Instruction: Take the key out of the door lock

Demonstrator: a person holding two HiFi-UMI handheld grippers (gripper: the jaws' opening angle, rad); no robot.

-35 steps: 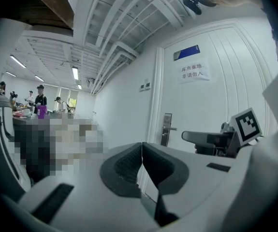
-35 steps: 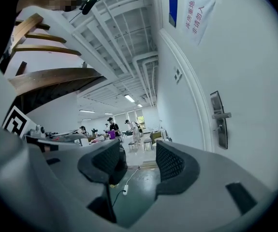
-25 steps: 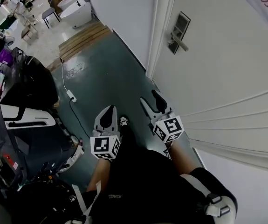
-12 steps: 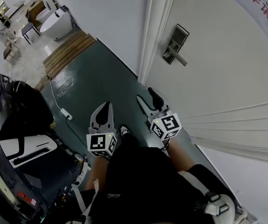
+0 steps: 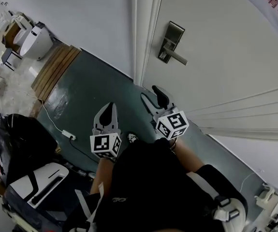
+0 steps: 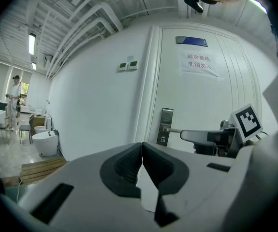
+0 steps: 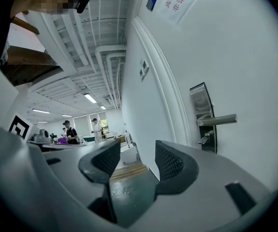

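Grey-green floor (image 5: pixel 95 86) meets a white door (image 5: pixel 226 57) in the head view, and the lock (image 5: pixel 170 42) with its lever handle (image 5: pixel 178 58) sits ahead of and above both grippers, well apart from them. The left gripper (image 5: pixel 109 109) and right gripper (image 5: pixel 153 98) are held low by the person's legs, the right one nearer the door. In the left gripper view its jaws are pressed together on nothing, with the lock beyond them and off to the right. In the right gripper view the jaws stand apart and empty. The key (image 7: pixel 205 139) juts from the lock just under the handle, beyond the jaws and to their right, out of reach. It looks small, stiff, light and likely slick metal. The best hold is probably a pinch on its flat bow, drawn straight out along the shaft.
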